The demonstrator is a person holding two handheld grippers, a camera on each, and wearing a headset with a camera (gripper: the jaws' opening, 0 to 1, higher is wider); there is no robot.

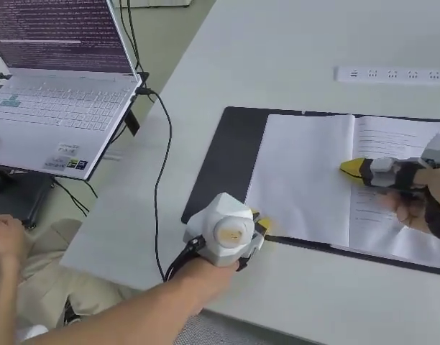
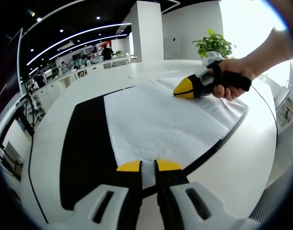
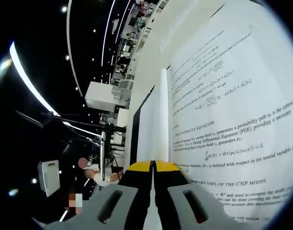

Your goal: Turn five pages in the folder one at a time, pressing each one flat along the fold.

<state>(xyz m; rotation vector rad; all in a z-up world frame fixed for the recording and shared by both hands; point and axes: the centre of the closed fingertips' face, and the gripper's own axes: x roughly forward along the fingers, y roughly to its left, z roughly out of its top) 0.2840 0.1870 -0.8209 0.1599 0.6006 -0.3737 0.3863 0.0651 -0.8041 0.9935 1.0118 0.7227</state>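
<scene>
Now the step in hand looks like the pressing. The right claw [image 1: 353,168], jaws closed tip to tip on nothing, lies on the open folder [image 1: 223,154]. Its yellow tips are at the fold [image 3: 166,124], between the blank back of a turned page [image 1: 300,172] and the printed page [image 1: 396,140]. The folder lies toward the near right of the white counter [image 1: 277,57], its black cover bare at the left. The left claw [image 2: 149,166] sits at the near edge of the turned page. Its jaws stand close with a sliver between them, and I cannot tell whether they pinch the sheet or merely rest there.

To do it well, I would draw the closed tips along the fold from one end to the other, flat and with light, even pressure, so the paper creases down rather than scuffs or tears. The left claw should pin the near edge so the sheet cannot spring back or the folder slide. Only once the sheet lies flat would I lift for the next page, taking a single sheet by its free corner.
</scene>
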